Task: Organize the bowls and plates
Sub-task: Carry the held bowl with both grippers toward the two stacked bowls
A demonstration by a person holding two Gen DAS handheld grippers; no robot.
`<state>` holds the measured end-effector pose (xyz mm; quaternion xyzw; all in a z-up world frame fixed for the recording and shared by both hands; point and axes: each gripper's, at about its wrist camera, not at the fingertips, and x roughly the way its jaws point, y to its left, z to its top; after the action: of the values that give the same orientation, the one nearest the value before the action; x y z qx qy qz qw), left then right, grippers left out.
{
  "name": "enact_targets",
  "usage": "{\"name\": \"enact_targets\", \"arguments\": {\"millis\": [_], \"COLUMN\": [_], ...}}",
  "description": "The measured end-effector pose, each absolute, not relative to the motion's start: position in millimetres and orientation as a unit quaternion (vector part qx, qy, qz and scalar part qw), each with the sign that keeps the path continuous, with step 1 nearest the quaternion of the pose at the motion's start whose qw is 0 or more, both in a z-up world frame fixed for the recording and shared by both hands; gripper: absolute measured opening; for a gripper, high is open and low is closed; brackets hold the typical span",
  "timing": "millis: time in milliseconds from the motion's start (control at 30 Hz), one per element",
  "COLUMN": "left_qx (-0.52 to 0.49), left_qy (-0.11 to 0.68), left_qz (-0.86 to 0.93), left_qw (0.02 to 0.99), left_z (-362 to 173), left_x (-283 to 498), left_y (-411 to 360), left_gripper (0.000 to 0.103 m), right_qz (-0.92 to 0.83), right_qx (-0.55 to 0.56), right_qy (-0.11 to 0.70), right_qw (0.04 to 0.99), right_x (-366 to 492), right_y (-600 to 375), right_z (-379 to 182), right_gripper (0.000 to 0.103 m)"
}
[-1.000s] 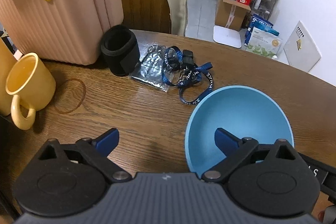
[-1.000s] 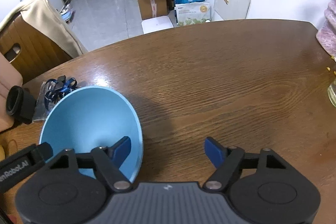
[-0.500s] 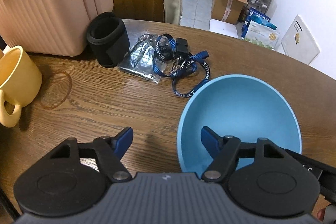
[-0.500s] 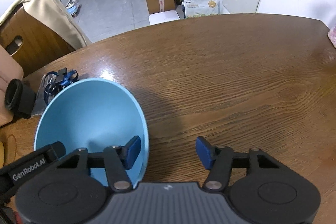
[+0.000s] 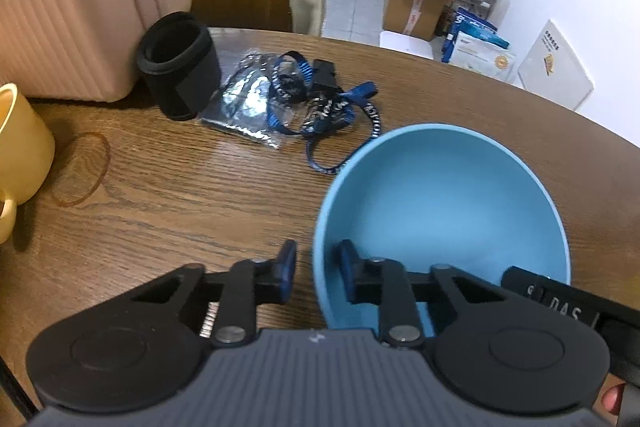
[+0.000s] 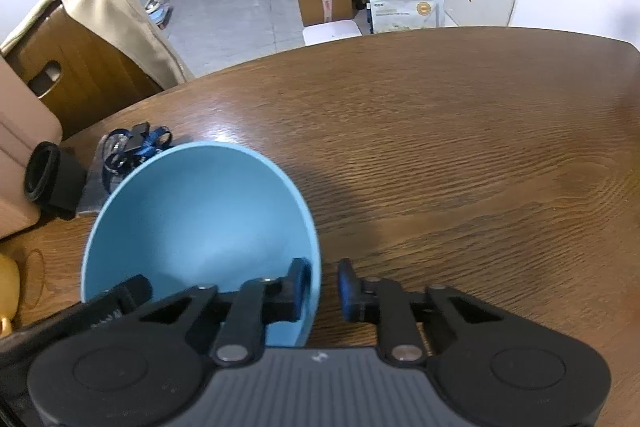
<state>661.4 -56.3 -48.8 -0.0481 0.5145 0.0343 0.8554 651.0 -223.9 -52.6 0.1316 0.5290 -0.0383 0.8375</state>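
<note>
Now both the left gripper [image 5: 314, 273] and right gripper [image 6: 324, 287] are closing their jaws over opposite rims of the round light-blue bowl [image 5: 440, 203], low in each frame.

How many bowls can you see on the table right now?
1. The blue bowl sits on the wooden table, next to the lanyard, with a claw closing on its rim at each side. No plates show; anything behind the cameras is hidden.
</note>
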Motion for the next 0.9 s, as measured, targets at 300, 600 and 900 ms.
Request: {"name": "enact_targets", "arguments": {"millis": [300,600,900], "left_qx": [-0.041,-0.035,-0.036], "left_qy": [0.51,0.495,0.479], "left_qz": [0.031,0.026,0.018], "left_qw": [0.859,0.868,0.877], "left_z": [-42.9,-19.9,11.9], "left_x": [653.7,632.5,599.3], "left_y": [-60.1,-64.9,-66.4], "left_gripper": [0.012,0.012,0.012], "right_qz": [-0.034,-0.037,-0.032], "right_qx": [0.13,0.134,0.152], "right_qy": [0.521,0.506,0.495], "right_qw": [0.843,0.851,0.855], "right_x": [641.2,620.4,585.1], "right_y": [-222.5,-227.5,-234.6], "right_z": [-44.2,-26.5,-2.4], "right_gripper": [0.007,0.007,0.007]}}
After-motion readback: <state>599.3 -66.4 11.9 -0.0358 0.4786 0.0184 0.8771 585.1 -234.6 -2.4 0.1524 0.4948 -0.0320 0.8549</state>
